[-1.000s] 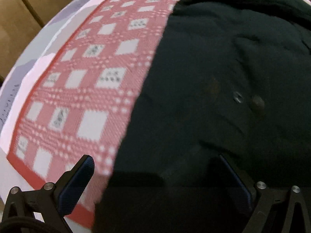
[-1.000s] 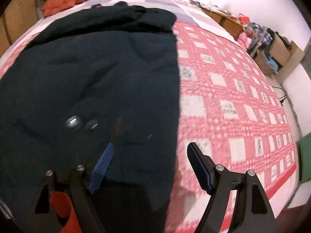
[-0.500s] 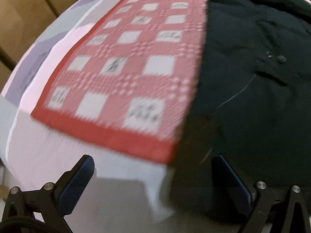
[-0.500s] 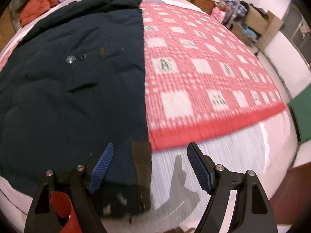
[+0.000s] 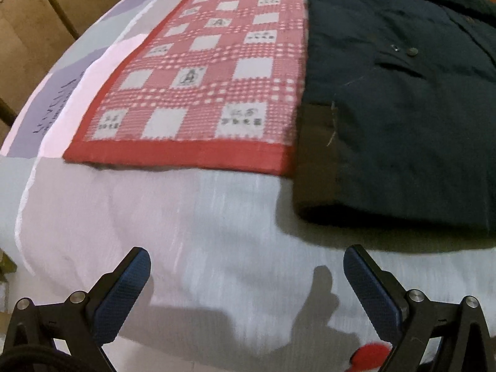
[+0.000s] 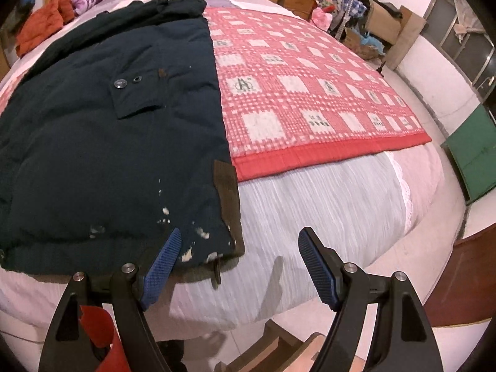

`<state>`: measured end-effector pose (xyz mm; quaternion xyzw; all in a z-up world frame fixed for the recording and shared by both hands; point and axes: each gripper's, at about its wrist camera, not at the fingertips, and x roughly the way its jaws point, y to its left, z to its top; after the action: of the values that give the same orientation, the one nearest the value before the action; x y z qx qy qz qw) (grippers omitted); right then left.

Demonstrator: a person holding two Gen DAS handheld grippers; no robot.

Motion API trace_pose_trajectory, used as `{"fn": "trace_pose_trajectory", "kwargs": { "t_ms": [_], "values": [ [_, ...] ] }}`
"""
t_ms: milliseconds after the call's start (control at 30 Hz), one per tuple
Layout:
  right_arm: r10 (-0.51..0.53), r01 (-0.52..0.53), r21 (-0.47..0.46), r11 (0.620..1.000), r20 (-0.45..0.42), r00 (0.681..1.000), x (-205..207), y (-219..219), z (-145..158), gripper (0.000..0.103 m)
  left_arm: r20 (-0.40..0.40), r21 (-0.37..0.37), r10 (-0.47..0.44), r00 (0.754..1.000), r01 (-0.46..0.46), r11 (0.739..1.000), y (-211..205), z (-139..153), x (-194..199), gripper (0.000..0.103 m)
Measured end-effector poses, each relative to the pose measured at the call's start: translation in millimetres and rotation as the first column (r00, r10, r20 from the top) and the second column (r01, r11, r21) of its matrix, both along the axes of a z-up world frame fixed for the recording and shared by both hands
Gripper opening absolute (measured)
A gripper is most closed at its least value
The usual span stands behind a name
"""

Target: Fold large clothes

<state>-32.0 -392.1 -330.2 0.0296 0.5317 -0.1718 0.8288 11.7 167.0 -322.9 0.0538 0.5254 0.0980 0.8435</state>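
Now, through the left wrist view, I am seeing my left gripper (image 5: 245, 282) hanging released over the pale bedsheet (image 5: 192, 217), grasping nothing; the dark jacket (image 5: 403, 124) is lying just ahead to the right, partly on the red checked blanket (image 5: 201, 86). Through the right wrist view, my right gripper (image 6: 238, 266) is likewise gaping empty above the jacket's hem corner. I am judging the sides folded inward, with the lengthwise fold remaining.

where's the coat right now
The coat lies flat on the bed, left half of the right wrist view, its right edge over the red checked blanket and its hem near the foot edge, by the right gripper.
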Motion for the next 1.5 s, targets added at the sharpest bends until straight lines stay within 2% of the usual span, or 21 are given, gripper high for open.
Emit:
{"fn": "trace_pose_trajectory", "kwargs": {
  "t_ms": [133, 233, 400, 533, 767, 900, 1033, 1100, 1133, 1167, 1200, 1267, 1333, 1400, 1500],
  "values": [
    [-0.009, 0.01, -0.011, 1.0, 0.012, 1.0, -2.6, 1.3, 0.6, 0.08, 0.062, 0.007, 0.024, 0.998, -0.024, 1.0, -5.3, -2.5, 25.0, 0.103],
    [-0.018, 0.02, -0.062, 0.998, 0.026, 0.999, -5.2, 0.2, 4.0, 0.08, 0.11, -0.019, 0.059, 0.992, -0.058, 0.998, -2.5, 1.2, 48.9, 0.103],
    [-0.082, 0.086, -0.096, 0.992, 0.045, 0.996, -17.5, -19.5, 8.4, 0.08, 0.179, -0.024, 0.037, 0.983, -0.033, 0.999, -8.9, 17.4, 74.3, 0.103],
    [-0.074, 0.076, -0.093, 0.993, 0.023, 0.997, -23.4, -21.9, 2.1, 0.08, 0.159, -0.022, 0.038, 0.987, -0.034, 0.999, -10.6, 14.4, 80.8, 0.103],
    [0.058, -0.067, -0.128, 0.989, -0.069, 0.996, -47.6, 0.3, -15.4, 0.08, 0.131, -0.02, 0.061, 0.989, -0.059, 0.998, -7.9, 7.5, 78.3, 0.103],
    [0.054, -0.053, -0.119, 0.992, 0.001, 0.999, -35.1, 2.0, -11.7, 0.08, 0.136, -0.015, 0.059, 0.989, -0.058, 0.998, -9.9, 6.8, 79.8, 0.103],
    [0.033, -0.028, -0.094, 0.995, 0.05, 0.998, 6.3, -4.6, -17.8, 0.08, 0.145, -0.019, 0.059, 0.988, -0.056, 0.998, -12.0, 7.7, 82.8, 0.103],
    [0.041, -0.033, -0.115, 0.993, 0.068, 0.997, 18.9, -7.9, -19.5, 0.08, 0.147, -0.026, 0.052, 0.988, -0.049, 0.998, -13.0, 7.8, 84.2, 0.103],
    [0.024, -0.013, -0.137, 0.99, 0.076, 0.997, 22.2, -12.8, -19.6, 0.08, 0.149, -0.037, 0.051, 0.988, -0.046, 0.998, -12.4, 7.6, 84.7, 0.103],
    [-0.005, 0.017, -0.12, 0.993, 0.095, 0.995, 22.6, -22.2, -18.5, 0.08, 0.149, -0.048, 0.047, 0.988, -0.04, 0.998, -11.9, 7.1, 84.8, 0.103],
    [-0.047, 0.055, -0.068, 0.996, 0.114, 0.992, 20.5, -32.2, -18.7, 0.081, 0.149, -0.051, 0.043, 0.988, -0.035, 0.998, -12.2, 6.2, 84.6, 0.103],
    [-0.101, 0.105, -0.023, 0.994, 0.113, 0.988, 16.3, -39.5, -22.5, 0.081, 0.148, -0.039, 0.029, 0.989, -0.024, 0.999, -12.2, 3.4, 82.6, 0.102],
    [-0.13, 0.136, -0.05, 0.989, 0.107, 0.986, 15.3, -30.1, -24.2, 0.081, 0.131, -0.047, 0.018, 0.991, -0.012, 0.999, -10.4, -2.5, 80.0, 0.101],
    [-0.082, 0.088, -0.066, 0.994, 0.098, 0.992, 20.6, -15.9, -25.0, 0.081, 0.096, -0.062, -0.015, 0.995, 0.021, 0.998, -12.4, -12.3, 77.9, 0.101],
    [0.023, -0.014, -0.148, 0.989, 0.062, 0.998, 33.8, 2.4, -32.4, 0.081, 0.083, -0.01, -0.101, 0.992, 0.102, 0.995, -24.9, -24.8, 73.1, 0.1]
  ]
}}
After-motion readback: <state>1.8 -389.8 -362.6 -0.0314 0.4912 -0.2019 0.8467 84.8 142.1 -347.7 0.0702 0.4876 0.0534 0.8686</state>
